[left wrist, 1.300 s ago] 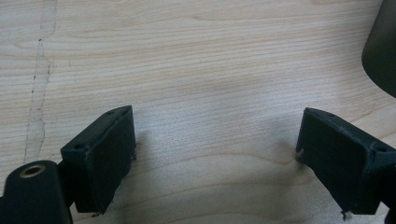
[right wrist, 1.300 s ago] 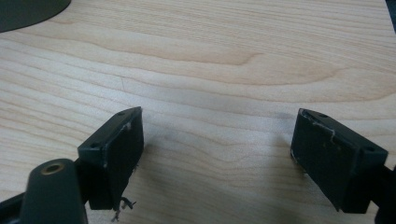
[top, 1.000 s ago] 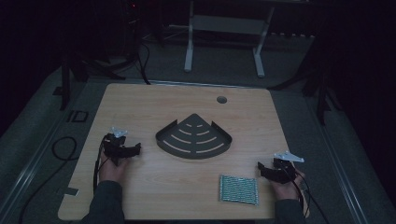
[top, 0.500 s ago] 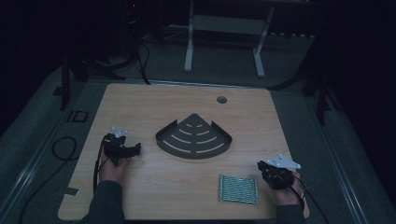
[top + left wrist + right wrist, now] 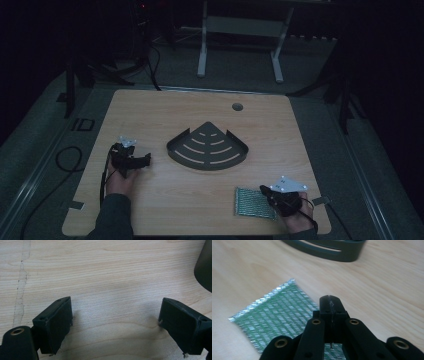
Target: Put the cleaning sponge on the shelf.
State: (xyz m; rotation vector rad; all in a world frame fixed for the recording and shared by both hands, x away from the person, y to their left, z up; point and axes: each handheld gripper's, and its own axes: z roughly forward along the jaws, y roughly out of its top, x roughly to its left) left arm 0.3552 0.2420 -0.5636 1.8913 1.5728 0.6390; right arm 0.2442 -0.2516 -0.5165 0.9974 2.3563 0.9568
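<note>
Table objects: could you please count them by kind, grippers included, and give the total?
Dark corner shelf tray: 1
Green shiny mesh pad: 1
Grippers, left gripper with jaws open and right gripper with jaws shut: 2
Total: 4

My right gripper (image 5: 329,300) covered the silver-green mat's (image 5: 279,315) near edge; the dark tray (image 5: 203,267) was cut off by my left view's frame.
</note>
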